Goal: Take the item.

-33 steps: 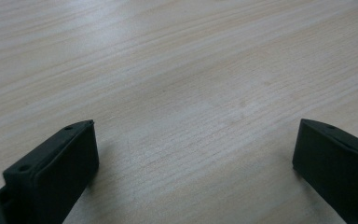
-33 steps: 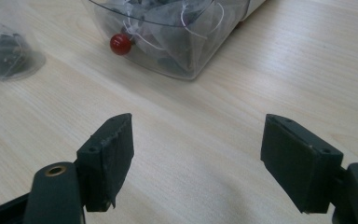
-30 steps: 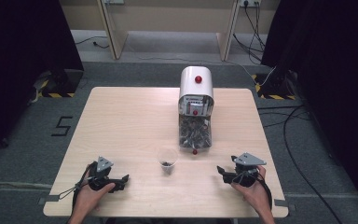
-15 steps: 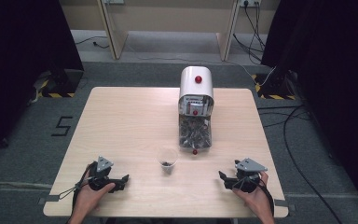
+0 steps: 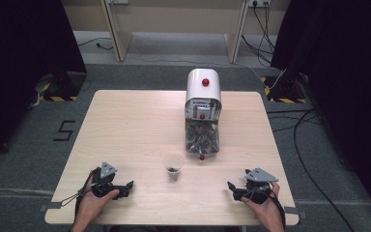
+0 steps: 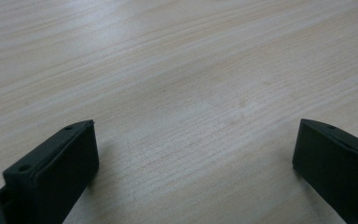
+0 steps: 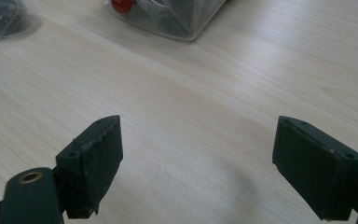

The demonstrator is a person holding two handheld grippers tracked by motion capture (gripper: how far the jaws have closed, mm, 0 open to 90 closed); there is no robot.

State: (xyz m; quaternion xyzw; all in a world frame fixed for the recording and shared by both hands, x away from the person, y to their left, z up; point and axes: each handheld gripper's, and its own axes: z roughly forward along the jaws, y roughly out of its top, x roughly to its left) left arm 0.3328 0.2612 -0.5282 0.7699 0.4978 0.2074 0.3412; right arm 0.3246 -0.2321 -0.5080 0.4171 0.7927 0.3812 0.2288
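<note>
We rest the left gripper [image 5: 118, 186] and right gripper [image 5: 237, 189] low at the table's [image 5: 135, 125] near edge, jaws wide, empty. Likely next: reach the small cup [image 5: 173, 166] at centre, squarely. Dispenser [image 5: 203, 113] lies just beyond, long axis running away from us, outlet toward cup.

cup [image 5: 174, 166] on table [image 5: 125, 125], dispenser [image 5: 203, 113] behind

One dispenser [image 5: 203, 113], one cup [image 5: 173, 166], two tongs.

A lab: black curtains [image 5: 24, 48], taped floor markings [image 5: 65, 129], trailing cables [image 5: 304, 145].
</note>
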